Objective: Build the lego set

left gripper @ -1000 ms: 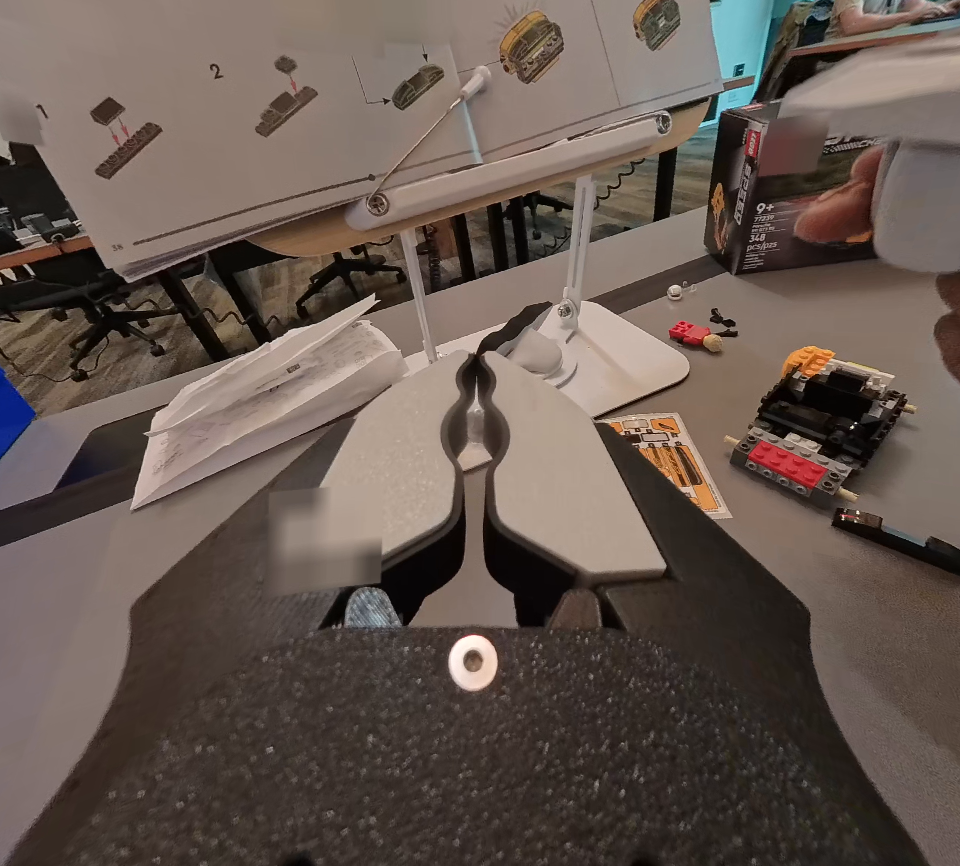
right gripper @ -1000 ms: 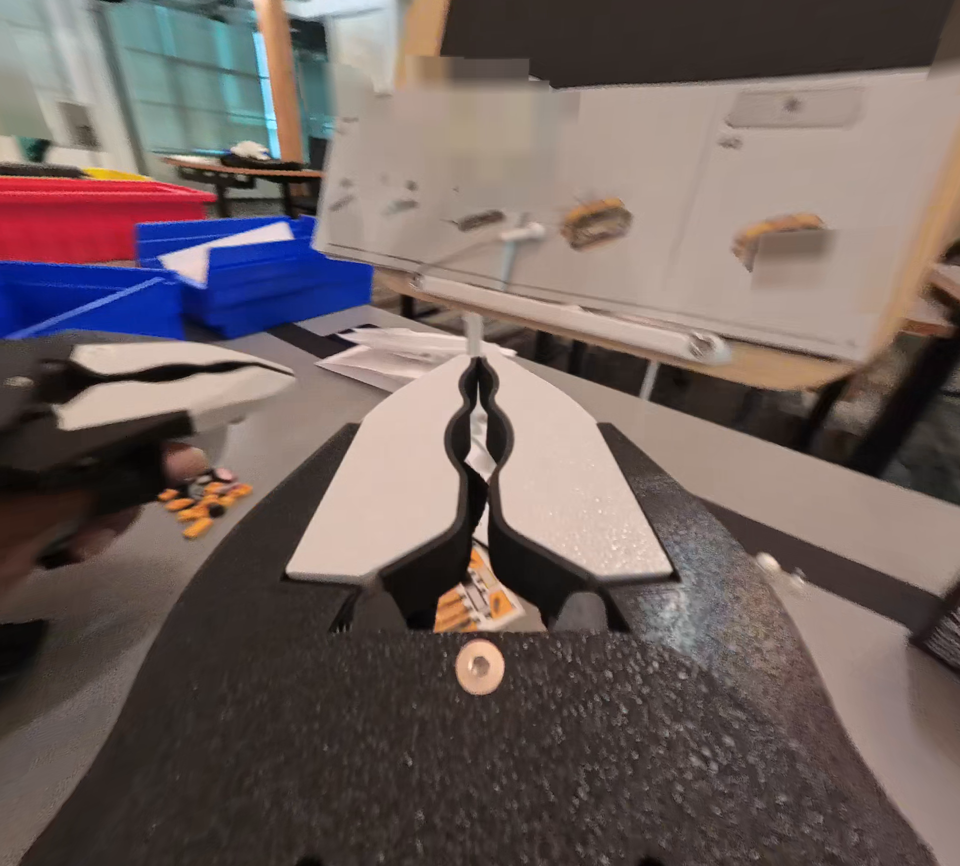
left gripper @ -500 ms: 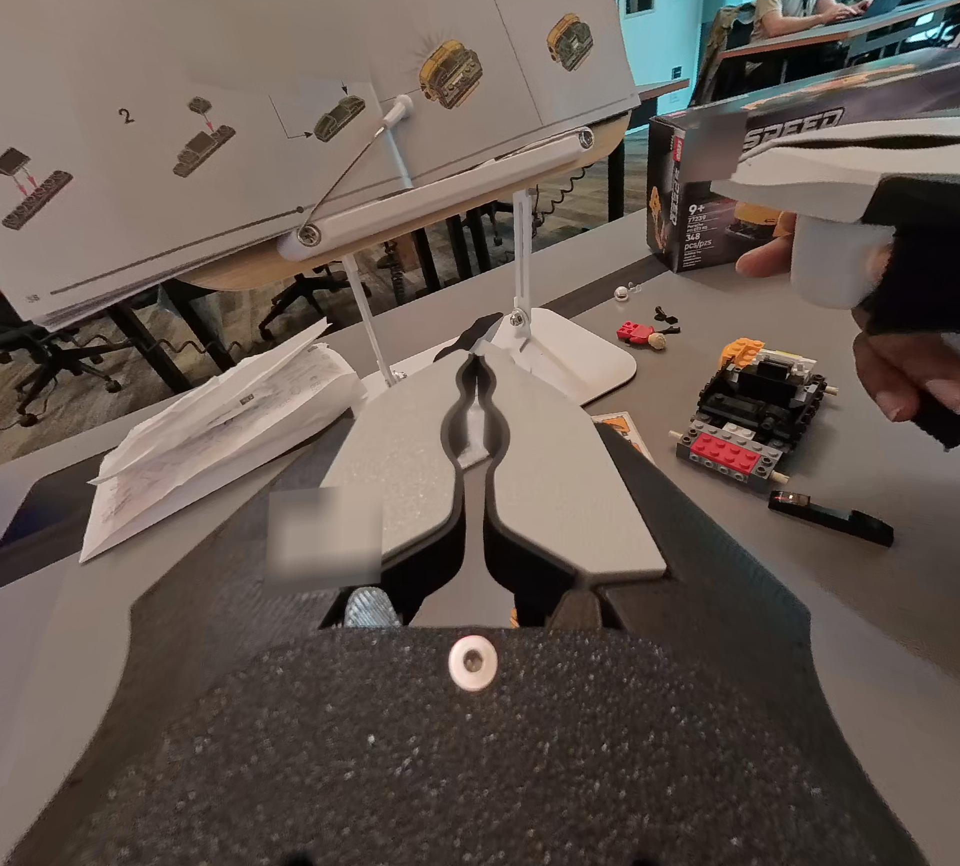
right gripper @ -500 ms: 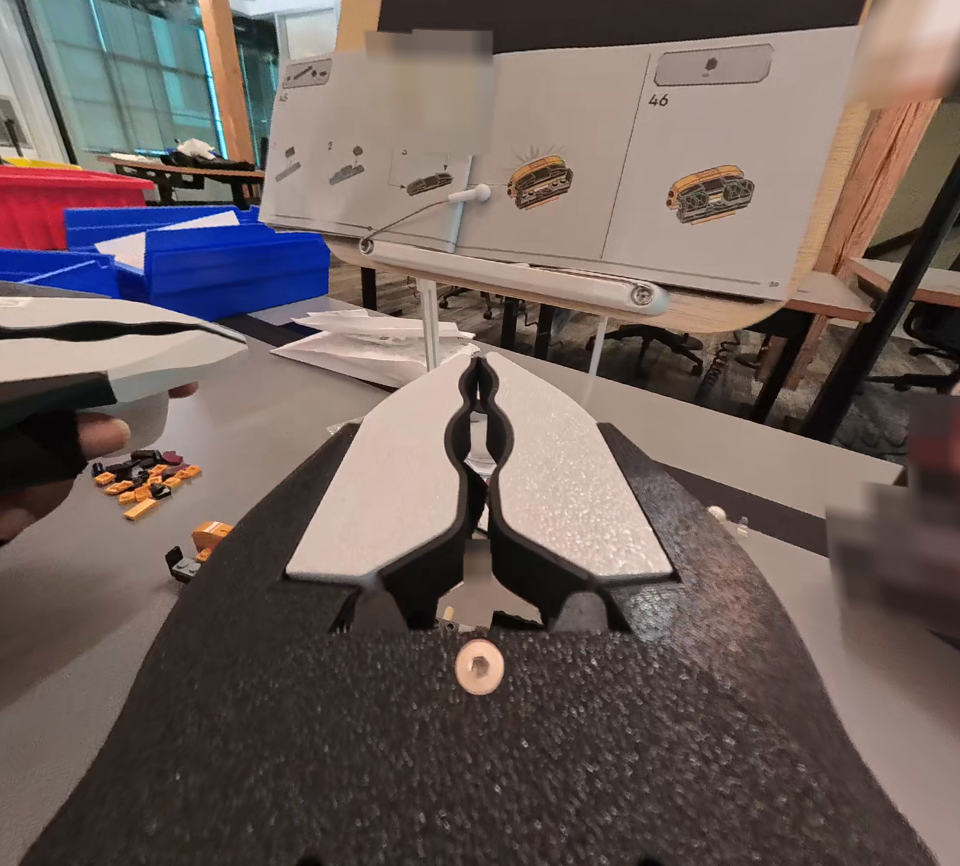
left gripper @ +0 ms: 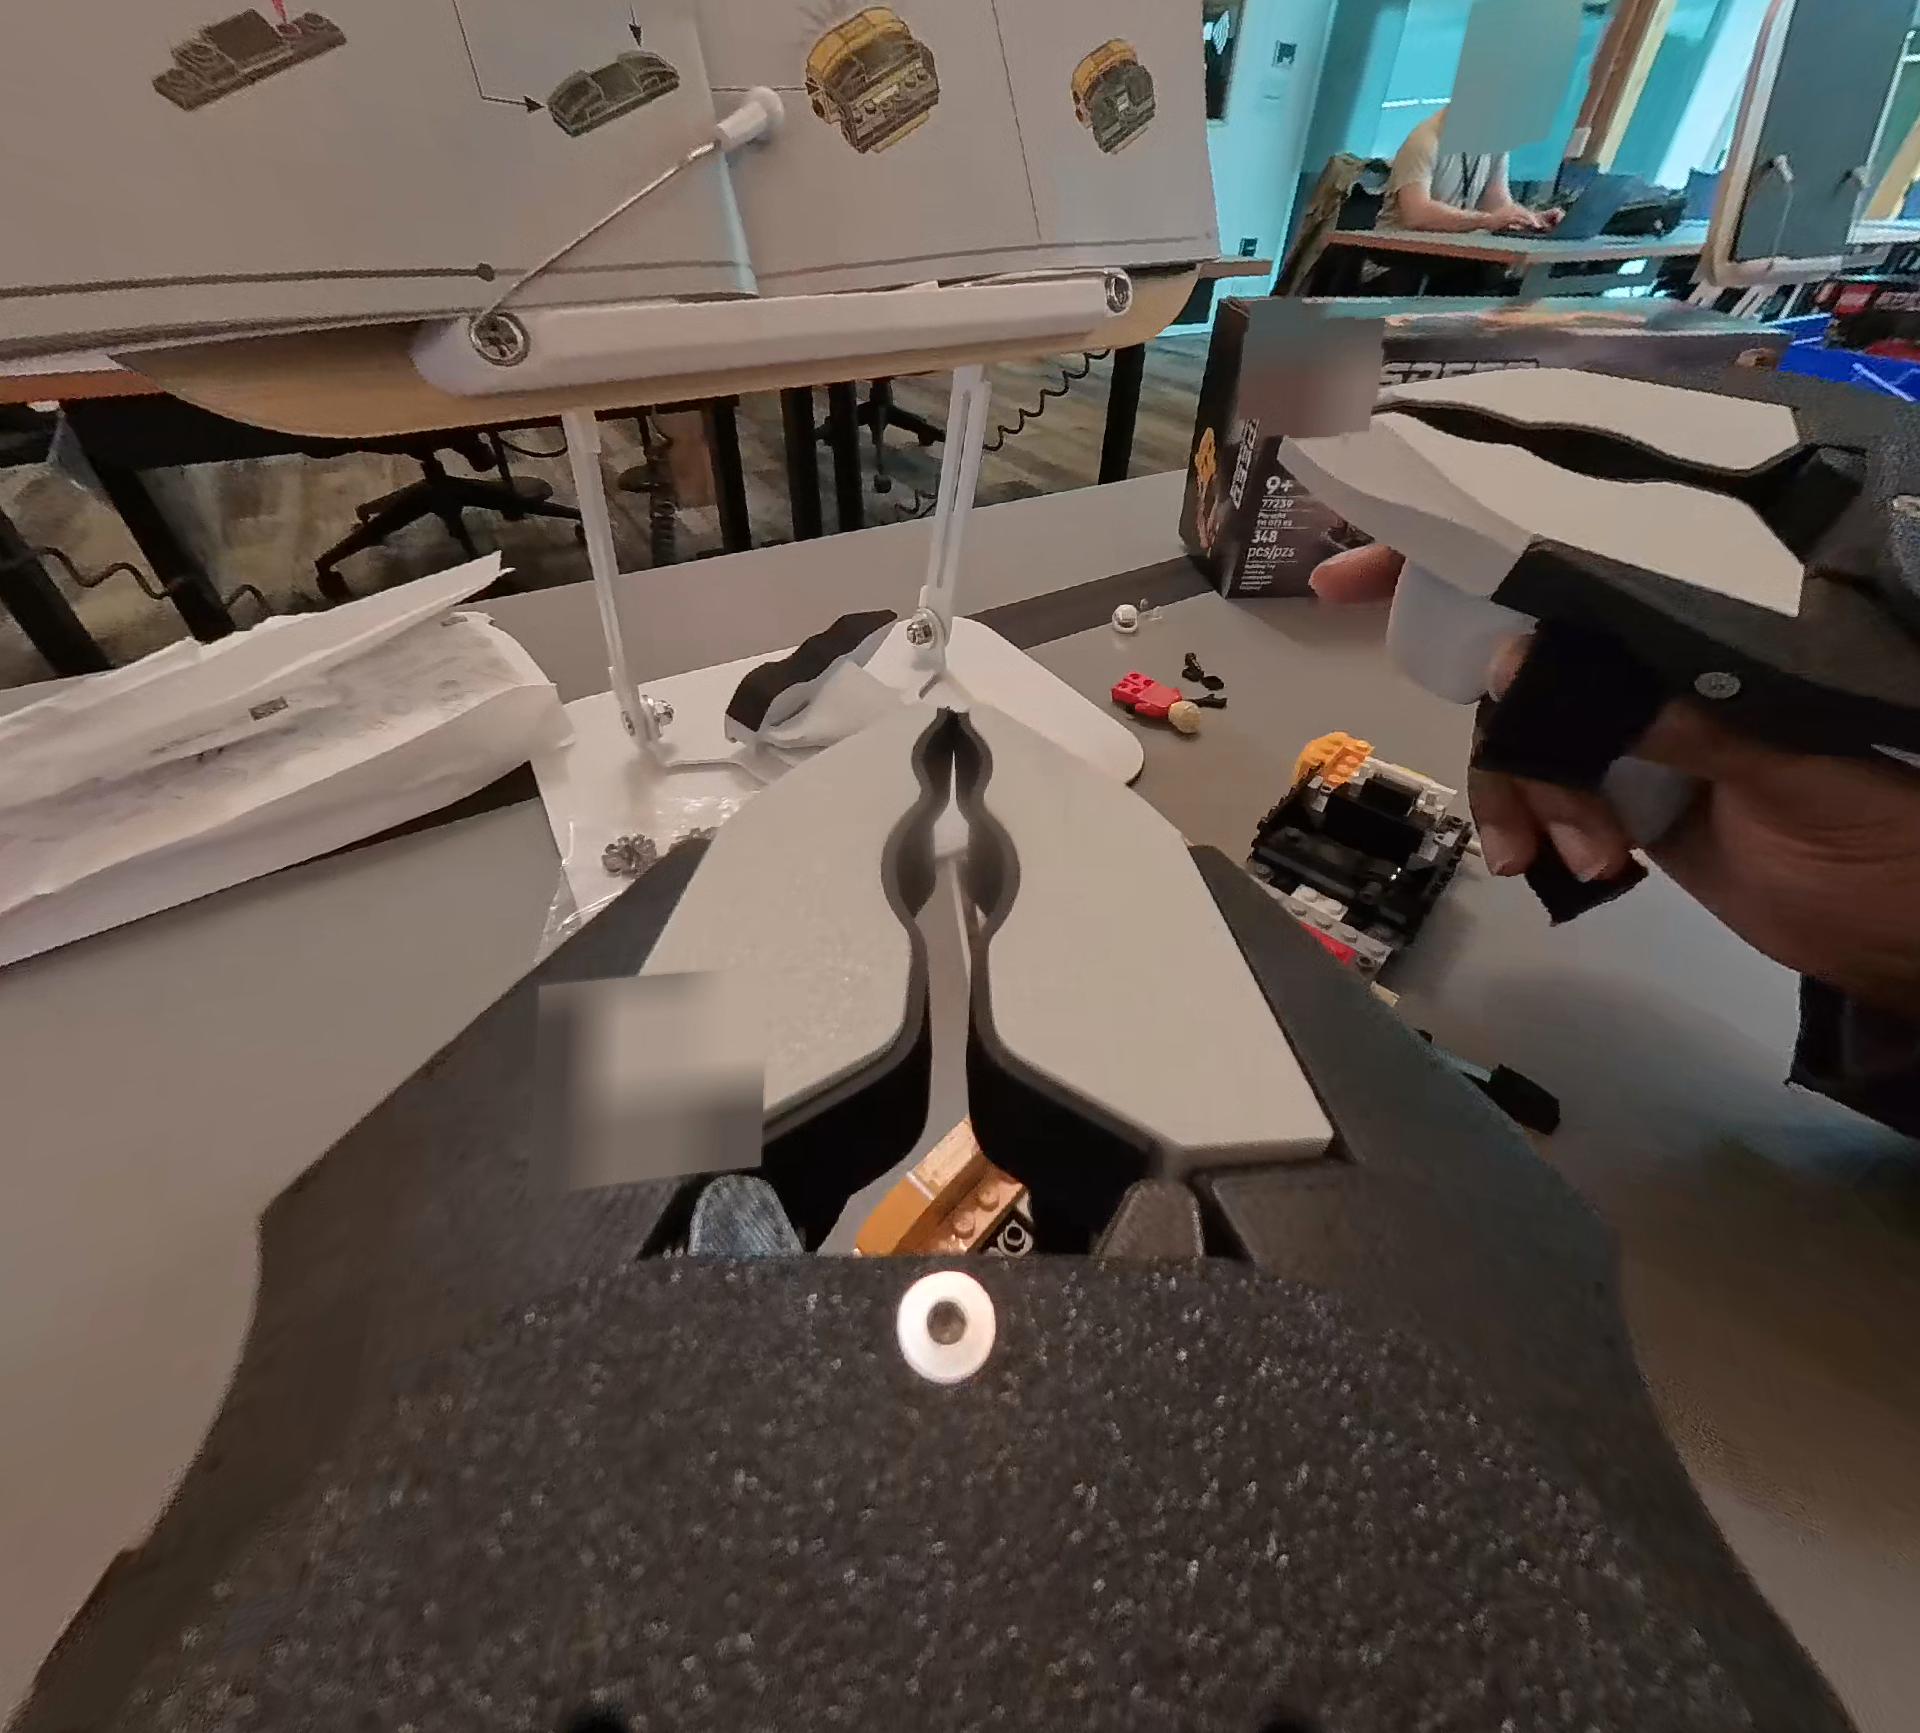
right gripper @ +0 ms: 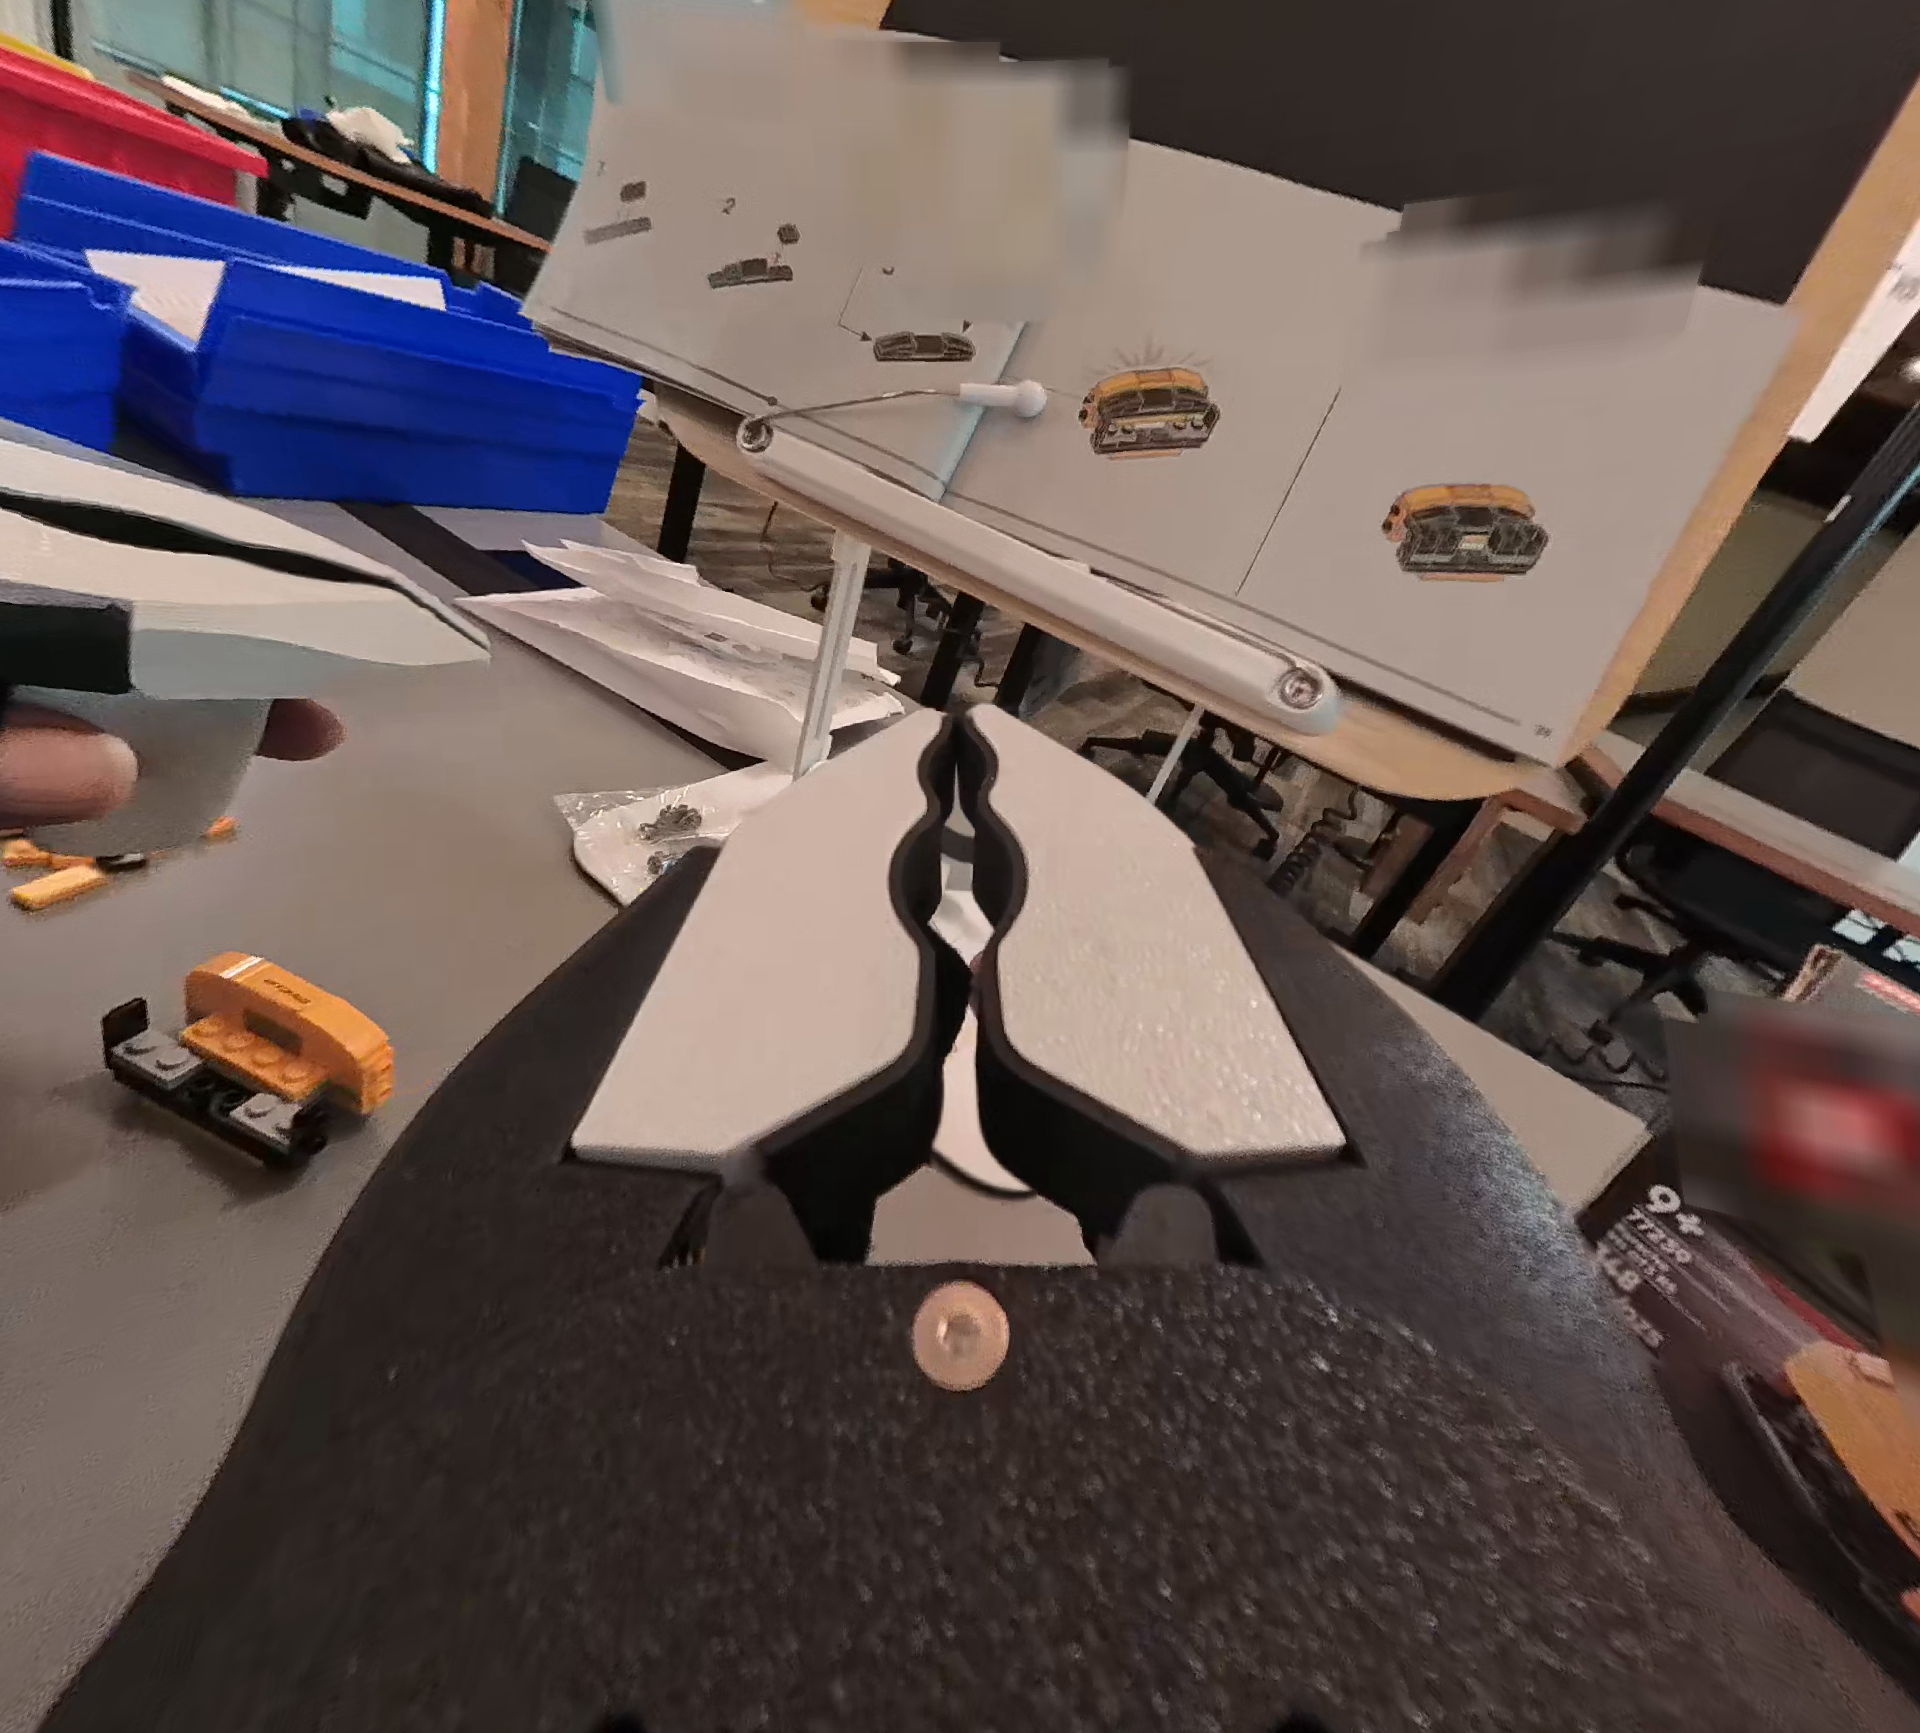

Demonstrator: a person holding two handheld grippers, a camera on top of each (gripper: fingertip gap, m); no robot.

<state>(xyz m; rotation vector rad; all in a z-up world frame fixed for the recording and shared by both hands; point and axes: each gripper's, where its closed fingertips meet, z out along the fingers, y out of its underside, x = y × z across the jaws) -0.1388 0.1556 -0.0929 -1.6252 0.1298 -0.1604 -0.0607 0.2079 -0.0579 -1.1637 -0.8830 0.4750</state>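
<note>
A: Both claws pressed together, empty?
B: Yes: left claw (left gripper: pixel 951 727) and right claw (right gripper: pixel 954 727) hover facing the instruction booklet (right gripper: pixel 1195 395). The orange sub-assembly (right gripper: pixel 255 1065) lies mid-worktop (right gripper: pixel 436 904), the black chassis (left gripper: pixel 1361 836) toward the right edge.
A: Check the step, then spread wide before pinching.

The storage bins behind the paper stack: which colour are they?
Blue bins, clearest in the right wrist view.
</note>
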